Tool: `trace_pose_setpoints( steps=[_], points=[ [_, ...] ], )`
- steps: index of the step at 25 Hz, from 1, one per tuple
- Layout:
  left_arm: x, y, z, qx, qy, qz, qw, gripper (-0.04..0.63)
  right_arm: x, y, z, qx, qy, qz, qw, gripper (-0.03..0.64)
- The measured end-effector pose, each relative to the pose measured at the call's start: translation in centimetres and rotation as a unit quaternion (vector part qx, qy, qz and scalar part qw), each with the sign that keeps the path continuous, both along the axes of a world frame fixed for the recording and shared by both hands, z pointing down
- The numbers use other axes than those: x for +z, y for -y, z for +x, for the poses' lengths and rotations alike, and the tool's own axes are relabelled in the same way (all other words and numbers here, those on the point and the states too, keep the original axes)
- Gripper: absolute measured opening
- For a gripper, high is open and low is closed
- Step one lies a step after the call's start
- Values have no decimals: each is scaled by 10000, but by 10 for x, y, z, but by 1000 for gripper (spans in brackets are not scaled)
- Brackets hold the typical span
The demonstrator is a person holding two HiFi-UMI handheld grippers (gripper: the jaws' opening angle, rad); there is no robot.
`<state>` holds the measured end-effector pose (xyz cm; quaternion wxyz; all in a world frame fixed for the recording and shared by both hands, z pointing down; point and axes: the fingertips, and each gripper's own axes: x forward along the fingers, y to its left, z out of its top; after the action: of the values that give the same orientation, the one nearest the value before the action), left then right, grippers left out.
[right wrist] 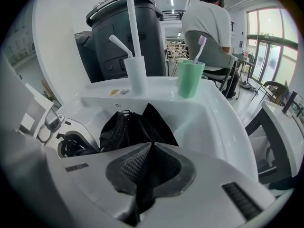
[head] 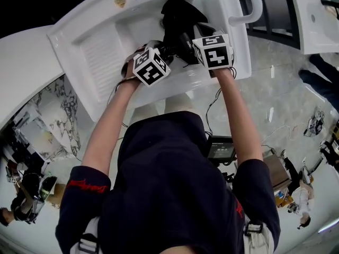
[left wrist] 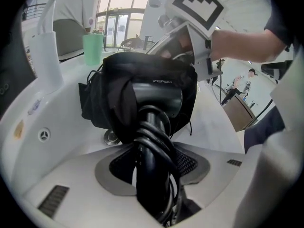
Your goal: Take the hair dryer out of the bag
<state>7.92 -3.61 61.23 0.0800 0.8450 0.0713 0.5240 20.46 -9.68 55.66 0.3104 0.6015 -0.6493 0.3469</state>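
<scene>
A black hair dryer (left wrist: 156, 96) sticks partly out of a black fabric bag (left wrist: 111, 87) in the white sink (head: 225, 15). Its barrel is still wrapped by the bag's mouth. My left gripper (left wrist: 152, 163) is shut on the dryer's handle, which has the black cord wound round it. My right gripper (right wrist: 145, 175) is shut on a fold of the bag (right wrist: 128, 127), pinching the cloth between its pads. In the head view both grippers (head: 151, 65) (head: 213, 50) sit side by side over the basin, with the bag (head: 177, 17) just beyond them.
A green cup (right wrist: 190, 77) with a toothbrush and a white tap (right wrist: 134, 75) stand on the sink's far ledge. The drain (left wrist: 111, 137) lies under the bag. A ribbed washboard (head: 100, 52) fills the sink's left side. A person sits behind a black bin (right wrist: 128, 32).
</scene>
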Motion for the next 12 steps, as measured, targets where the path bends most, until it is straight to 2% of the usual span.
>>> trace_pose_setpoints(
  steps=[12],
  points=[
    [-24,-15,-11,335,-185,-82,9992,210,-11,-5,-4,-136,-107,-10,9999,41]
  ],
)
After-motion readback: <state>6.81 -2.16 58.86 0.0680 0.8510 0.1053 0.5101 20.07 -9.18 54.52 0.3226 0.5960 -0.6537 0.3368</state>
